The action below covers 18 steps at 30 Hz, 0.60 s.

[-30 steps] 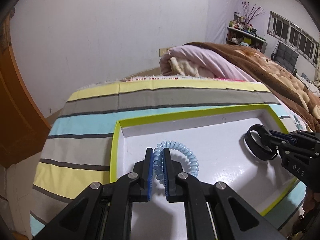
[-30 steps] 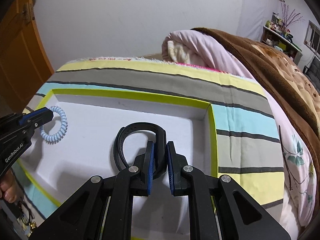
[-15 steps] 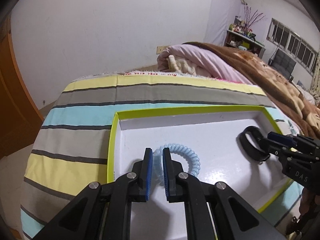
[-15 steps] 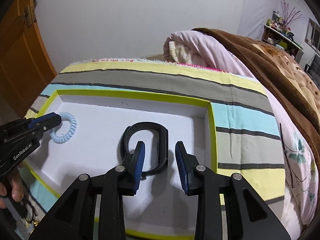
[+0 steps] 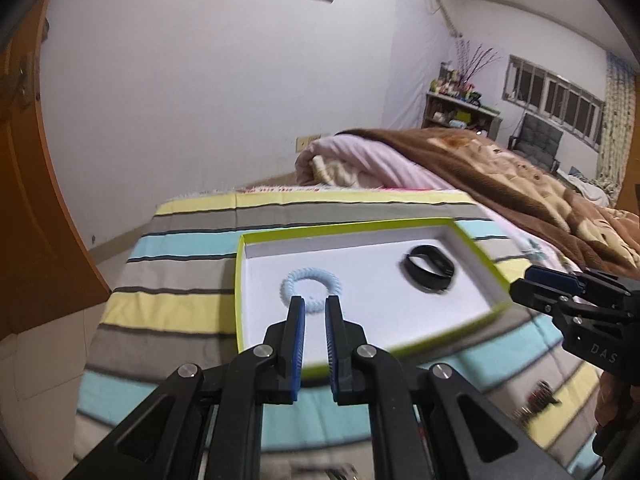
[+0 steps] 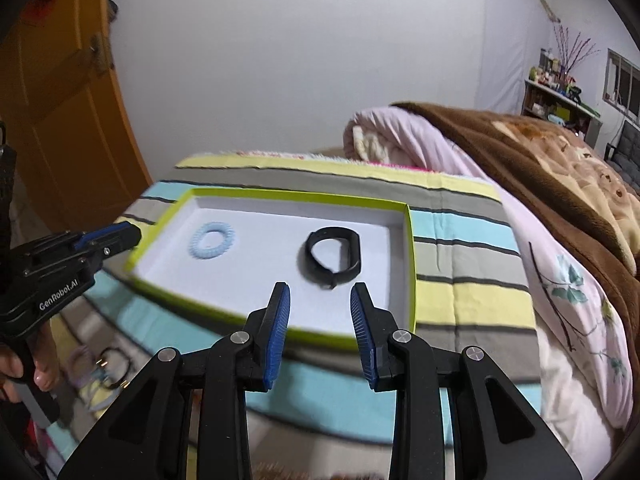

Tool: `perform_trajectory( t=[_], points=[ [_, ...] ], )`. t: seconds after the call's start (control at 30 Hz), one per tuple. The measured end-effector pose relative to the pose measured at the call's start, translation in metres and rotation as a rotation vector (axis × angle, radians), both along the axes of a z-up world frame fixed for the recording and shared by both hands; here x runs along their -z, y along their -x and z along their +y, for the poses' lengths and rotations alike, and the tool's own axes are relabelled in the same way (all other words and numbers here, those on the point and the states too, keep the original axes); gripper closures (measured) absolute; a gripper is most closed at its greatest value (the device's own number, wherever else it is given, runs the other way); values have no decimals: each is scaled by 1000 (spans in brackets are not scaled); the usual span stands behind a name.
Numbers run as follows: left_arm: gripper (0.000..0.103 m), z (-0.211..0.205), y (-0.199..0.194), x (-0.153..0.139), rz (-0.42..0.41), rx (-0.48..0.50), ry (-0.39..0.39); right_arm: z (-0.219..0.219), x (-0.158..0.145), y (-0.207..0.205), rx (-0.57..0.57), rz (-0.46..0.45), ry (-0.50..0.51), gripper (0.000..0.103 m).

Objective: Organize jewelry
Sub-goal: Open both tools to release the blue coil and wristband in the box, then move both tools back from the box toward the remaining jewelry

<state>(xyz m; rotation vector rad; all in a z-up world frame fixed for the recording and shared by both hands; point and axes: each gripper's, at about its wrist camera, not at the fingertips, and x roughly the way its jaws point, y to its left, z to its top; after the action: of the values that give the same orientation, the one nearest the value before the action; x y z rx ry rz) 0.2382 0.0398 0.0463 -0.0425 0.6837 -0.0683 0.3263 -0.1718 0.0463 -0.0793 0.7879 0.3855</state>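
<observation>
A light blue spiral band [image 5: 310, 289] [image 6: 212, 240] lies on the left of a shallow white tray with a lime-green rim [image 5: 239, 280] [image 6: 412, 264]. A black wristband [image 5: 430, 272] [image 6: 335, 261] lies on the tray's right half. My left gripper [image 5: 315, 312] is open by a narrow gap and empty, above and just in front of the spiral band. My right gripper [image 6: 319, 300] is open wide and empty, raised in front of the wristband. Each gripper also shows from the side in the other view, the right one [image 5: 576, 300] and the left one [image 6: 68, 256].
The tray rests on a striped cloth [image 5: 180, 304] [image 6: 472, 296] over a bed. A brown blanket and pink quilt [image 6: 520, 160] pile up on the right. More small jewelry [image 6: 100, 368] lies on the cloth near the front left. An orange door [image 6: 52, 100] stands at left.
Both grippers let go and pulled back and up from the tray. The spiral band and the wristband now lie free in it. The right jaws opened wide, the left ones only slightly.
</observation>
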Motion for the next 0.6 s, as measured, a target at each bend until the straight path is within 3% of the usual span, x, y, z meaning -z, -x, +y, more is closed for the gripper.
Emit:
perform_trajectory(
  t=[0.37,0.6],
  points=[
    [94,-19,108,-17,-83,17,17,-26,-23,94,-11,-87,-73,71],
    [94,-18,155,-15,-97,-8,18,-38,-24,140,-6,-99,-85,71]
  ],
)
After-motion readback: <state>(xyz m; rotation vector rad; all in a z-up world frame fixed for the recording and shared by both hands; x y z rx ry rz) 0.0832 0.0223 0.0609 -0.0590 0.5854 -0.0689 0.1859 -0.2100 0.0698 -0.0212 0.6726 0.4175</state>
